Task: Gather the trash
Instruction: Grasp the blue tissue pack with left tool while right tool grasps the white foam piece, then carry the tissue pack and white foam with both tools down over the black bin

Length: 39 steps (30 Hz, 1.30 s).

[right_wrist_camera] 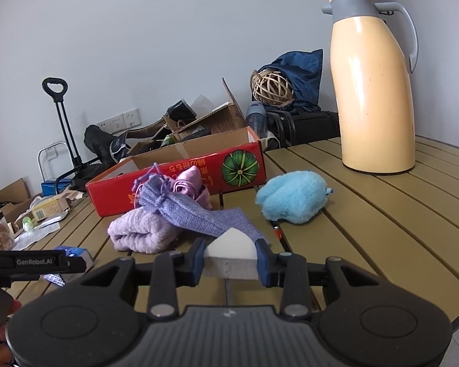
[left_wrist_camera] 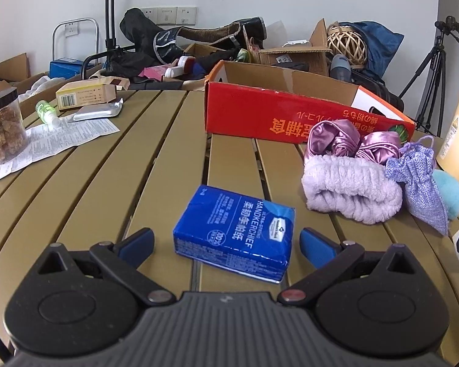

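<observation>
Left wrist view shows the left gripper (left_wrist_camera: 226, 243) with its jaws spread wide on either side of a blue tissue pack (left_wrist_camera: 234, 232) that lies flat on the slatted table (left_wrist_camera: 107, 183); the pads do not touch it, so nothing is held there yet. Right wrist view shows the right gripper (right_wrist_camera: 231, 261) clamped on a white foam block (right_wrist_camera: 231, 255), which sits squeezed between the blue pads just above the table. Beyond both grippers stands a red cardboard box (left_wrist_camera: 278, 113), open at the top and, as far as its visible inner walls show, with nothing in it — it looks like the likely place for the trash, though that is a judgement. So the collecting seems barely begun: one piece is in a grip but not dropped, the tissue pack is only lined up. Far to the left lie more likely scraps — a printed leaflet (left_wrist_camera: 55, 140), a silver foil pouch (left_wrist_camera: 98, 111), a small green bottle (left_wrist_camera: 46, 111) and an opened carton (left_wrist_camera: 85, 94). The lilac towel (left_wrist_camera: 352, 192), the purple pouch (left_wrist_camera: 419, 180) and the blue fluffy thing (right_wrist_camera: 290, 200) may not count as trash at all.
</observation>
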### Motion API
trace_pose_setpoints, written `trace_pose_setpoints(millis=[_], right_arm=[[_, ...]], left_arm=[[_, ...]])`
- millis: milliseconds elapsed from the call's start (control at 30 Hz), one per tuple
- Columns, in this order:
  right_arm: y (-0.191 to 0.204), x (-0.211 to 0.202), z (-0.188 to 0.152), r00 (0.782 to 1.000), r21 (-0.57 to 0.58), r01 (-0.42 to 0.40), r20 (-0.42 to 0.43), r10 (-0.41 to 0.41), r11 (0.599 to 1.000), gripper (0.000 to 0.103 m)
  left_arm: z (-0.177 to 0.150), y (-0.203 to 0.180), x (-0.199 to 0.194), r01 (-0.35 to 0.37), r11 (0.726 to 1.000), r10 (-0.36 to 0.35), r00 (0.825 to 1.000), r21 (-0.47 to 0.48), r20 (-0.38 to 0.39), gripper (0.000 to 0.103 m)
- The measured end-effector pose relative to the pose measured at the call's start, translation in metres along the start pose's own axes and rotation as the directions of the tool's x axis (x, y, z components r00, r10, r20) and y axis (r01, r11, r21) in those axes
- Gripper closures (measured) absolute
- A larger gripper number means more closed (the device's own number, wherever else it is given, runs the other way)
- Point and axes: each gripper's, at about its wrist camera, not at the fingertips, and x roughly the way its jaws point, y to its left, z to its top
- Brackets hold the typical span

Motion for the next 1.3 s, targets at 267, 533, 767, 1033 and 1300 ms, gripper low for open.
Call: trace_pose_setpoints(millis=[267, 533, 767, 1033, 1300], right_arm=[[0.002, 0.003, -0.002, 1.000, 0.000, -0.004, -0.006, 0.004, 1.000, 0.069], [0.003, 0.002, -0.002, 1.000, 0.000, -0.006, -0.008, 0.006, 1.000, 0.069], [0.003, 0.001, -0.003, 1.000, 0.002, -0.016, -0.010, 0.017, 1.000, 0.069], [0.002, -0.004, -0.001, 0.999, 0.019, -0.037, -0.002, 0.037, 0.999, 0.069], [0.005, -0.016, 0.000, 0.998, 0.007, -0.064, 0.013, 0.064, 0.998, 0.068]], left_arm=[[-0.003, -0.005, -0.001, -0.011, 1.000, 0.011, 1.000, 0.029, 0.004, 0.017], [-0.004, -0.006, -0.006, -0.001, 0.999, 0.000, 0.999, 0.036, 0.032, 0.025], [-0.006, -0.007, -0.014, -0.010, 0.999, 0.006, 0.998, 0.049, 0.065, 0.025], [-0.005, -0.005, -0.032, 0.012, 0.999, -0.016, 0.995, 0.033, 0.096, 0.025], [-0.004, -0.002, -0.063, 0.058, 0.998, -0.061, 0.987, 0.028, 0.152, 0.025]])
